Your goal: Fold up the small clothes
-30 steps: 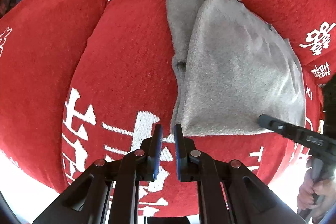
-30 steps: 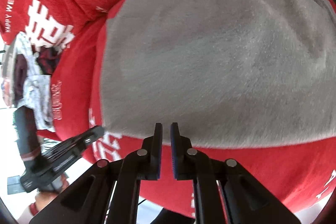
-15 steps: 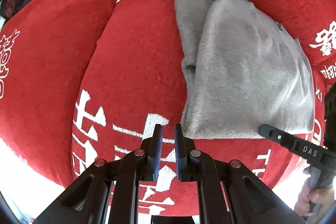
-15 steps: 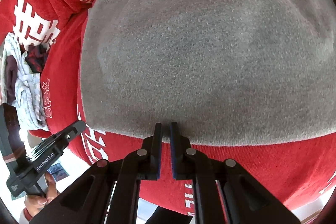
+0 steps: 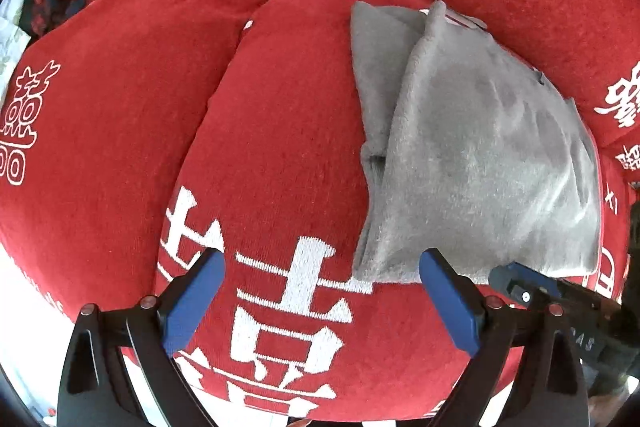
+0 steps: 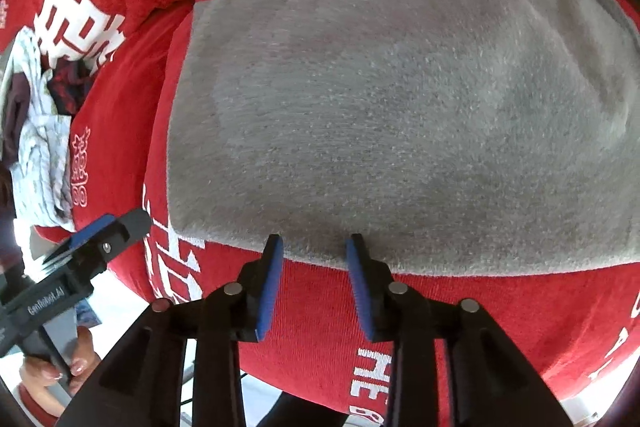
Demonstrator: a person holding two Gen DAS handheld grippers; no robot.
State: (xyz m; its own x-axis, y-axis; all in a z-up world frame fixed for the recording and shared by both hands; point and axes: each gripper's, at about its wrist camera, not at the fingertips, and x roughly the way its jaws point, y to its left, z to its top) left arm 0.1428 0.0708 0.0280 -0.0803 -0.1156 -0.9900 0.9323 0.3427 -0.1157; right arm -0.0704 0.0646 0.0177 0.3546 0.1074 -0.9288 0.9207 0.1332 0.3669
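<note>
— Where does the grey garment (image 5: 480, 155) sit for us right now?

— It lies flat on the red cushion (image 5: 280, 131) with the white characters, already doubled over itself: in the left view one layer peeks out along the left side from under the top one. Its near hem faces us, which is why both tools hover at that edge.

— And our left tongs (image 5: 320, 303)?

— Their jaws have just been opening and now stand spread wide, with nothing between them but the printed cushion. The garment's near left corner lies between the two tips and a little beyond them, so we judge we are lining up to take that corner.

— The right tongs (image 6: 314, 247)?

— They have just been opening too, but only part way. The tips reach the near hem, roughly at its middle, and nothing is held. Whether the pads already brush the fleece we cannot quite tell, since the fisheye bends that edge.

— Why both along the same hem?

— We think a soft, floppy cloth folds straight only if lifted at two points, so the edge travels level toward the far side by the cushion's back.

— Anything else nearby?

— A loose heap of other clothes (image 6: 36, 123) waits at the left, well apart from the grey piece, probably next in line.
</note>
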